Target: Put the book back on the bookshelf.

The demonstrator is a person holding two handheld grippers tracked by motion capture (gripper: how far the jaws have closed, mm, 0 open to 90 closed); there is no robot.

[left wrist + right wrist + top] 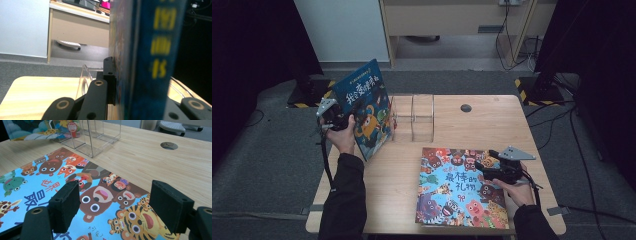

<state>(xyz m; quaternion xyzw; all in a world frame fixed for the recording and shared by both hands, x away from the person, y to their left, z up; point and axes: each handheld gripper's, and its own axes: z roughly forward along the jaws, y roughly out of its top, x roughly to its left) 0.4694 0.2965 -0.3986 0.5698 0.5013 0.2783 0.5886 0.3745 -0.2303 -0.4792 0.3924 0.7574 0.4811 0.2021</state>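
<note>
Two books: left gripper [343,120] clamps the blue book [364,107] at nine o'clock; right gripper [486,167], jaws apart, hovers over the animal book [452,192].

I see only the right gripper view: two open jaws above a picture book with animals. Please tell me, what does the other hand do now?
Observer: The left gripper is shut on a blue picture book and holds it upright at the table's left edge.
Operator: Is it near the clear rack I see behind my book?
Observer: Yes. In the high view the blue book stands just left of the clear acrylic book rack; I cannot tell if they touch.
Operator: Is the grip firm?
Observer: In the left gripper view one black pad lies flat against the cover, close to the spine.
Operator: And my gripper?
Observer: The right gripper hovers open over the animal picture book, which lies flat.
</note>
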